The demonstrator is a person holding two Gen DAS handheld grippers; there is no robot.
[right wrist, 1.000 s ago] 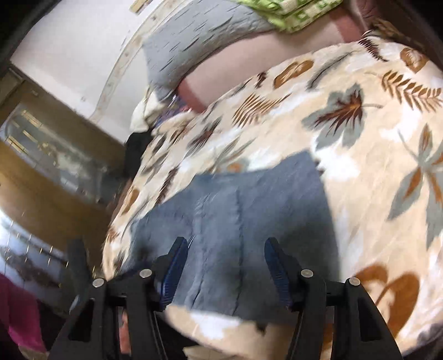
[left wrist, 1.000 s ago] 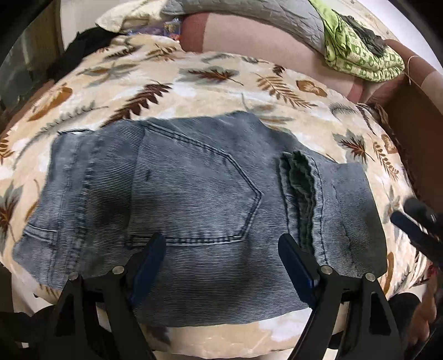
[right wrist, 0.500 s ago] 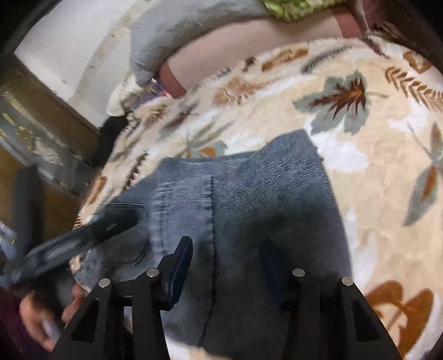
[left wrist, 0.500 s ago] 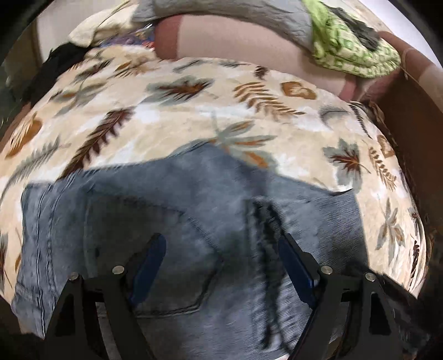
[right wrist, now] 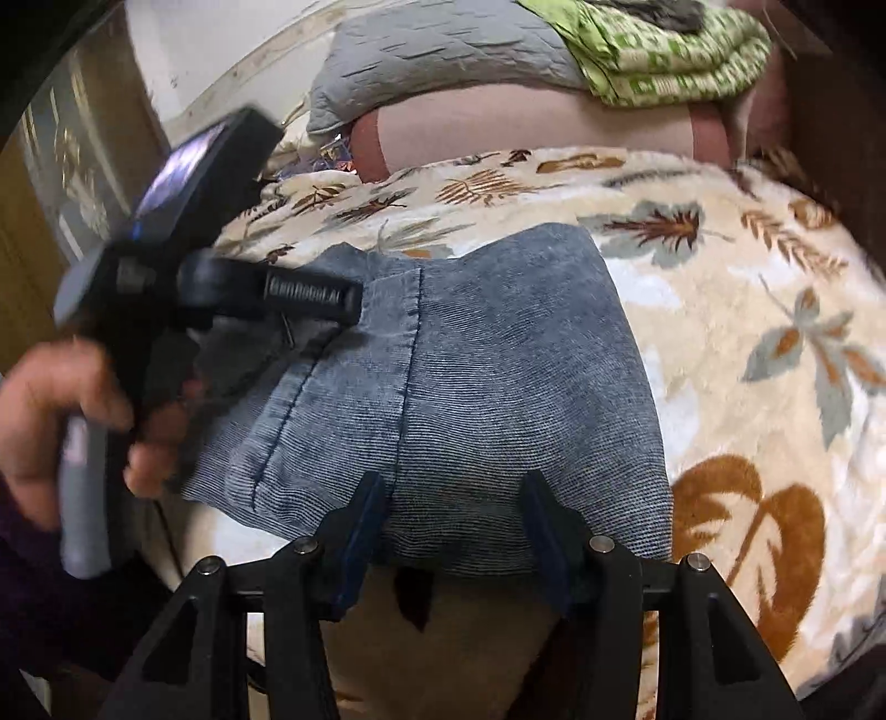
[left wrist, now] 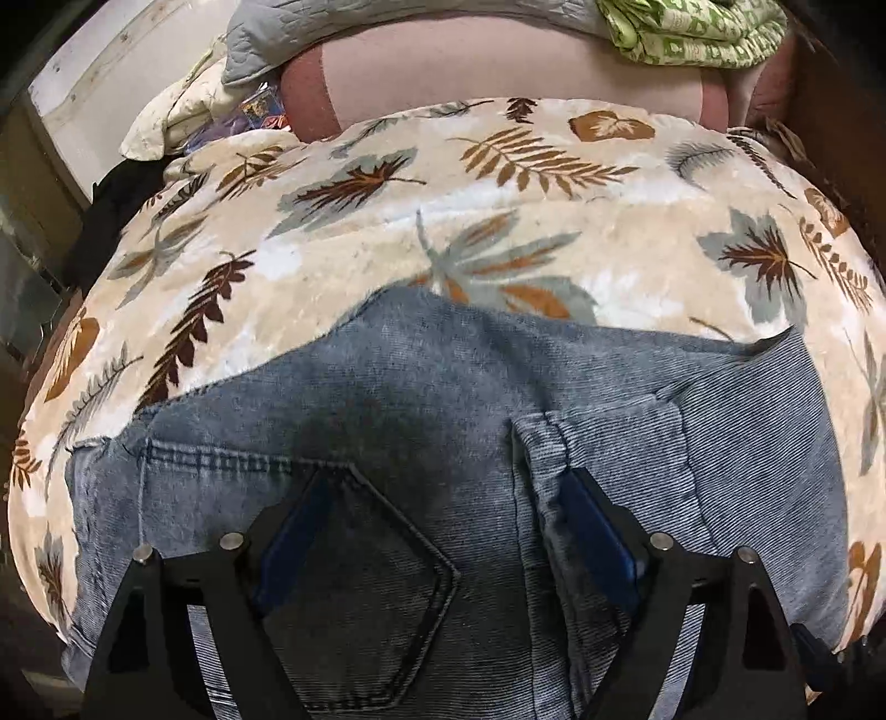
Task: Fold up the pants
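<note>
Both claws apart: left gripper point(left wrist: 448, 531) over the jeans point(left wrist: 470, 421), right gripper point(right wrist: 454, 526) at the near edge; I'd pinch every layer.

Faded blue-grey denim pants point(left wrist: 454, 421), folded into a compact stack, back pocket upward, lying flat near the leaf-patterned blanket's point(left wrist: 498, 232) near edge.

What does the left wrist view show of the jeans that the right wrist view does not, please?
Only the left wrist view shows the back pocket with its pointed stitching, lying between the open left tool. Only the right wrist view shows the near folded edge, the open right tool at it, and the hand holding the other tool. Both show the folded jeans on the leaf-print blanket, and the green cloth behind.
</note>
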